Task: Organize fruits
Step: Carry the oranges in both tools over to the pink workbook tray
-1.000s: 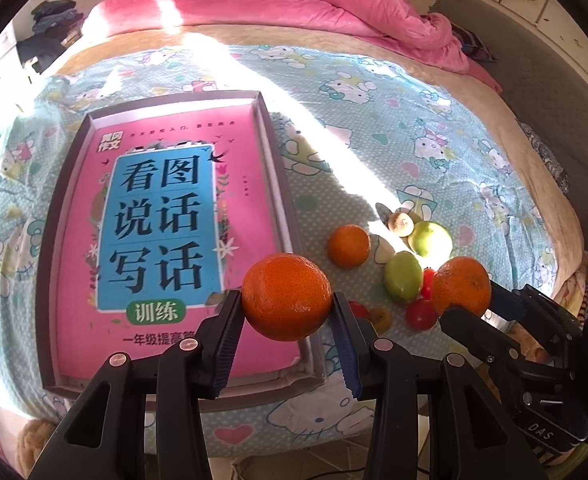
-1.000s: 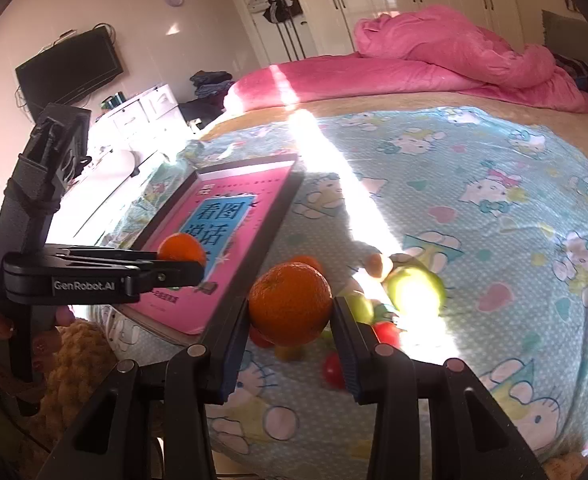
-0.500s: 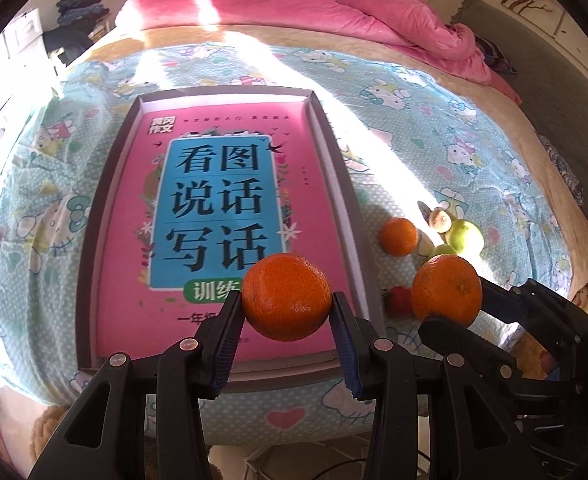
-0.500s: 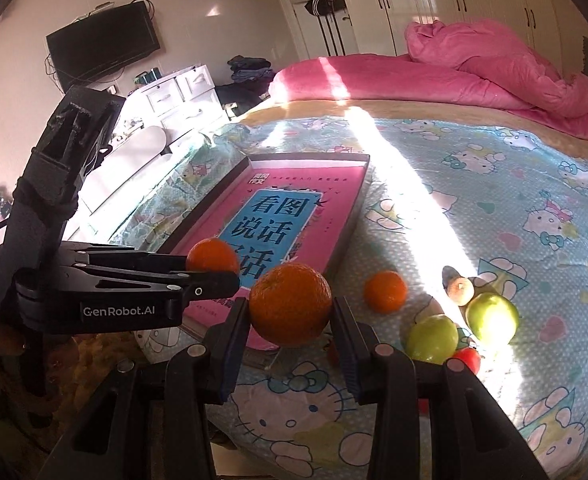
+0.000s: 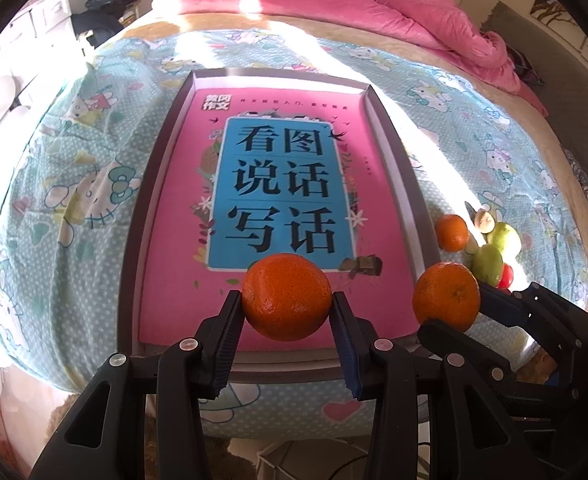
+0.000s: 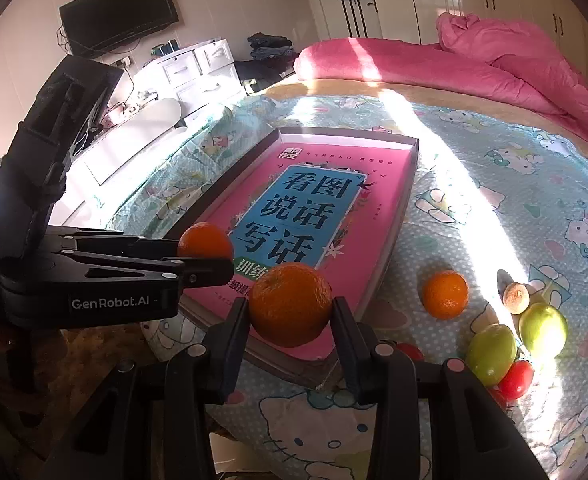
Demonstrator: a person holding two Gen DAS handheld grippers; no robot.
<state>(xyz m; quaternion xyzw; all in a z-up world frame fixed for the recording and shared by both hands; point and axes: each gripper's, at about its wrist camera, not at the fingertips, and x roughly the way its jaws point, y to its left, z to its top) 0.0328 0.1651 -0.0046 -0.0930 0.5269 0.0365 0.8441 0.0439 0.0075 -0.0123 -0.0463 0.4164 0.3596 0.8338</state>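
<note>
Left gripper (image 5: 287, 312) clamped on a round orange tangerine (image 5: 287, 296), right gripper (image 6: 291, 320) clamped on another (image 6: 290, 304) — both poised over the near end of the shallow grey tray (image 5: 398, 184), probably for setting down. Loose fruits (image 6: 494, 348) — orange, green, red — lying on the bedspread right of the right gripper.

Two oranges held aloft (image 5: 287, 296) (image 5: 446, 296), third orange (image 6: 445, 294) on bedspread, two green fruits (image 6: 491, 354) beside it

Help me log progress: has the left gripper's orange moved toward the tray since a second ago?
Yes. The left gripper has carried its orange from beside the tray's near right corner to over the pink book inside it.
</note>
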